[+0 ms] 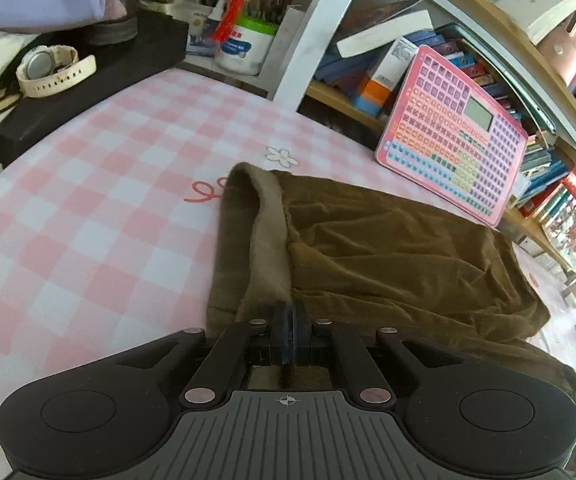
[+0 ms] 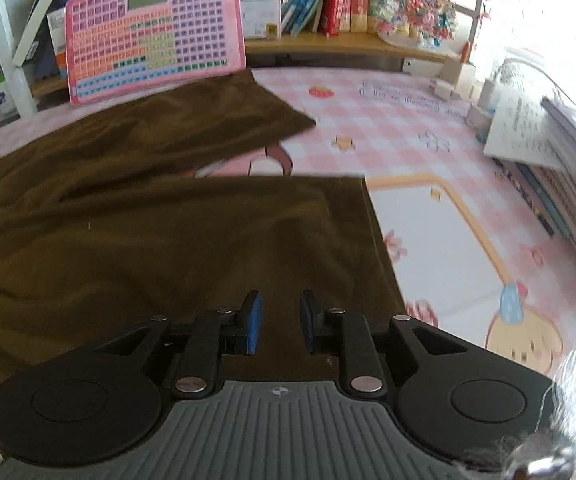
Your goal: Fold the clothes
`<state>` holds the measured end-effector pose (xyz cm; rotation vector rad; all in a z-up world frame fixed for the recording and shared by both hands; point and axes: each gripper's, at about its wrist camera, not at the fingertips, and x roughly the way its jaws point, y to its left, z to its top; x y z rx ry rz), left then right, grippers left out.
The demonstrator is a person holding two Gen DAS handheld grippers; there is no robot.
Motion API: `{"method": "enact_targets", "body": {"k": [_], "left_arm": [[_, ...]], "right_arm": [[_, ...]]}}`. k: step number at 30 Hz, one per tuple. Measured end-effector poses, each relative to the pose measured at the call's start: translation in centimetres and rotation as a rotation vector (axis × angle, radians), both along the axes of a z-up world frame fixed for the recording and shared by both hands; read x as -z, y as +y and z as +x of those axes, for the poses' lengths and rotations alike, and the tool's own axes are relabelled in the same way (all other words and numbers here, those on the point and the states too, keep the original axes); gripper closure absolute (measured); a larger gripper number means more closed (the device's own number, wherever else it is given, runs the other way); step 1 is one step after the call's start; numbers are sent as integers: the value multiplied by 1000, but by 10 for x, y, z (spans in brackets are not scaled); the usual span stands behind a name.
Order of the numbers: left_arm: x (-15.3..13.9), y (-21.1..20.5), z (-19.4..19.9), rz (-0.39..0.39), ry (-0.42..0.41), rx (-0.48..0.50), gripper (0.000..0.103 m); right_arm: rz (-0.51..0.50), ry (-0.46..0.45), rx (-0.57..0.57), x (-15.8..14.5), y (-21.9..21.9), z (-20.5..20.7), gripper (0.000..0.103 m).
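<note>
A brown pair of shorts (image 1: 388, 248) lies on the pink checked tablecloth (image 1: 87, 208). My left gripper (image 1: 289, 308) is shut on the shorts' waistband edge, whose paler lining (image 1: 267, 232) is turned up and lifted. In the right wrist view the shorts (image 2: 147, 232) spread flat, with two legs reaching right. My right gripper (image 2: 280, 312) is open, hovering over the near leg close to its hem (image 2: 380, 236). Nothing is between its fingers.
A pink keyboard toy (image 1: 456, 136) leans on the bookshelf (image 1: 368, 60) behind the shorts; it also shows in the right wrist view (image 2: 155, 32). A black box with a white watch (image 1: 53, 68) sits far left. Papers and books (image 2: 548, 136) lie at the right.
</note>
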<state>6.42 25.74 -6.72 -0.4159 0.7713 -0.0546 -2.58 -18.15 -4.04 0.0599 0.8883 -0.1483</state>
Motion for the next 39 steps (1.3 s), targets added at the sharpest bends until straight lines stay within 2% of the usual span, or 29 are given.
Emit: {"method": "enact_targets", "body": {"k": [9, 14, 20, 26, 35, 36, 38, 39], "left_arm": [[-15, 2, -15, 14, -14, -15, 98], [-32, -6, -44, -11, -57, -15, 98], [-45, -37, -75, -8, -59, -26, 98], [-53, -77, -105, 32, -48, 13, 98], [-53, -122, -151, 99, -10, 42, 97], [-52, -125, -156, 107, -5, 47, 96], [-52, -134, -166, 126, 4, 59, 85], [-52, -138, -171, 138, 6, 65, 76]], "right_arm": [[17, 2, 55, 2, -15, -19, 83], [31, -24, 9, -4, -17, -20, 81], [56, -32, -66, -5, -22, -31, 79], [85, -38, -129, -6, -28, -55, 76], [112, -42, -173, -6, -47, -104, 64], [117, -38, -169, -5, -50, -110, 61], [125, -33, -163, -2, -55, -120, 60], [127, -30, -162, -1, -56, -125, 60]]}}
